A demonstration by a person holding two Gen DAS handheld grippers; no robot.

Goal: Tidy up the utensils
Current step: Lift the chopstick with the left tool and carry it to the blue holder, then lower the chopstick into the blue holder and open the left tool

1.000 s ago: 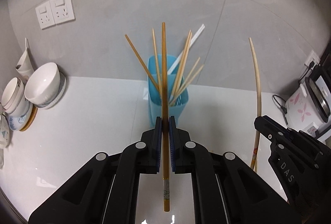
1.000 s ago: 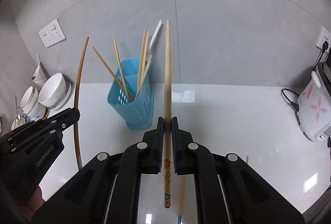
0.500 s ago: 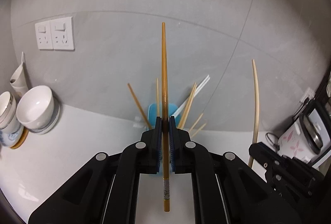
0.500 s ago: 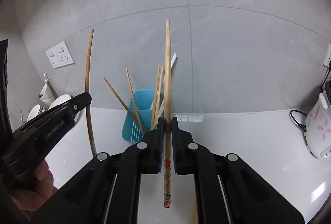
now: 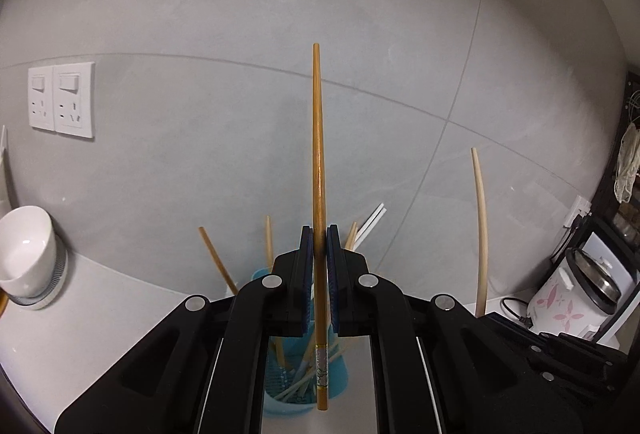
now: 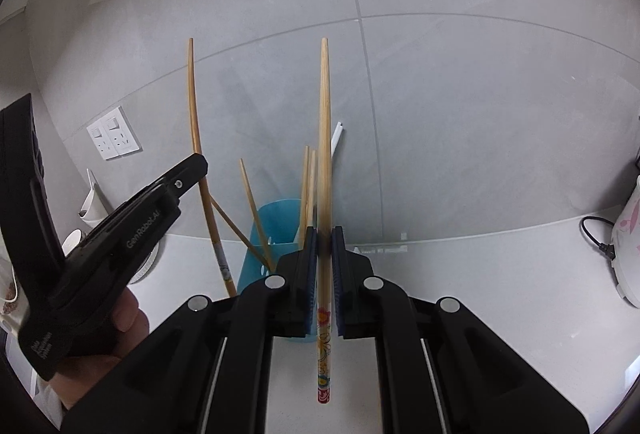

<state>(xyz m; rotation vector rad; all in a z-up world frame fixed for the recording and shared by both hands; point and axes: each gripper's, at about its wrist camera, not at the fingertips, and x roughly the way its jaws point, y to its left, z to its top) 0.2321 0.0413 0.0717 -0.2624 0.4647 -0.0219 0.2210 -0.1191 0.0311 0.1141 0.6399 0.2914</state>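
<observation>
The right gripper [image 6: 324, 246] clamps a pale chopstick [image 6: 325, 137] upright before the blue holder [image 6: 276, 222]; the left gripper [image 6: 196, 163] clamps another.

Mounted on the wrists, looking forward along black gripper fingers toward a grey tiled wall [image 5: 240, 13]. Close above a blue plastic slotted holder [image 6: 276, 222], shared by both views.

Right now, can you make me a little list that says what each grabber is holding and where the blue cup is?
left gripper: shut on a dark brown chopstick, thin end up
right gripper: shut on a pale chopstick with a flowery end
blue holder: on the white counter, below both grippers
in the holder: several chopsticks, leaning
off to the sides: white bowl, rice cooker
</observation>
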